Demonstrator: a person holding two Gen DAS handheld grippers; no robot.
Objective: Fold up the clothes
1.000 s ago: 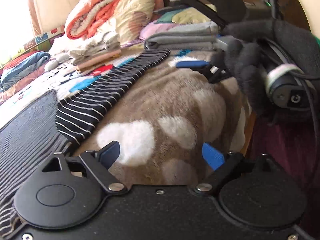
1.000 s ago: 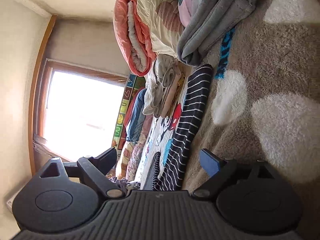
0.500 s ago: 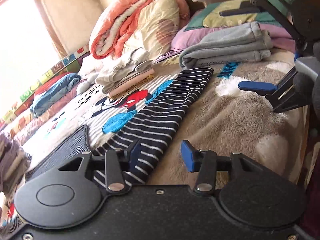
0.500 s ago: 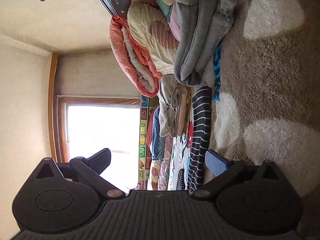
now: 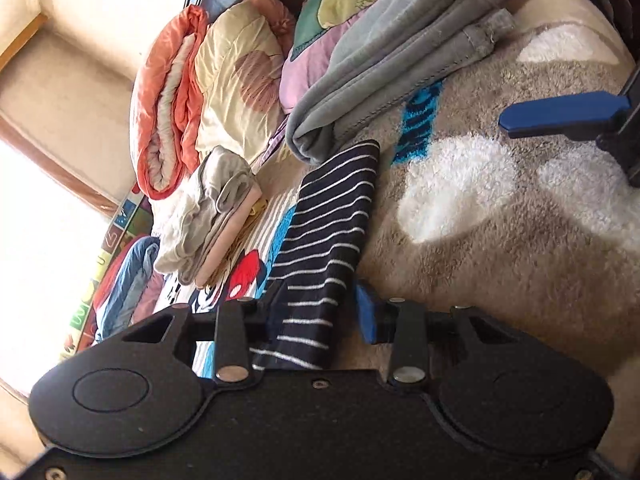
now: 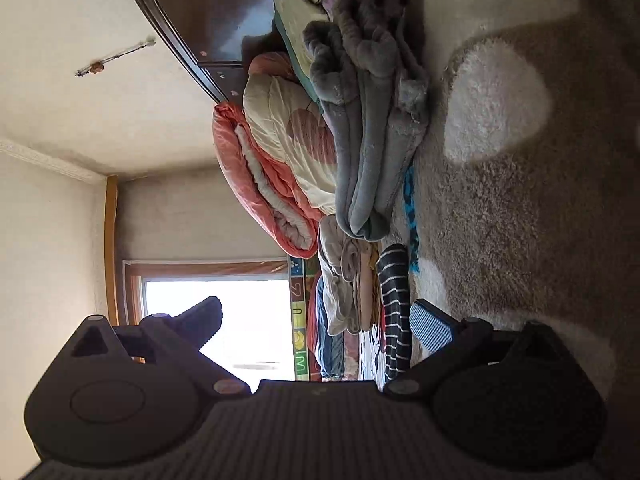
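Note:
A navy garment with thin white stripes (image 5: 332, 220) lies as a long strip on the bed, between a cartoon-print sheet and a brown and white fluffy blanket (image 5: 500, 240). My left gripper (image 5: 320, 312) has its jaws partly closed, one finger on each side of the strip's near end, with a gap still showing beside the blue pad. My right gripper (image 6: 320, 320) is open and empty, rolled on its side, low over the blanket. The striped garment (image 6: 394, 300) shows by its lower finger. One blue finger of the right gripper (image 5: 560, 114) shows in the left wrist view.
A stack of folded pale clothes (image 5: 212, 216) lies left of the strip. A folded grey blanket (image 5: 392, 68), an orange and cream quilt (image 5: 208, 88) and pillows are piled at the headboard. More clothes (image 5: 128, 276) lie by the bright window.
My left gripper has narrowed from wide open, rolled to one side and moved onto the near end of the striped garment. My right gripper has drifted toward the headboard, still open.

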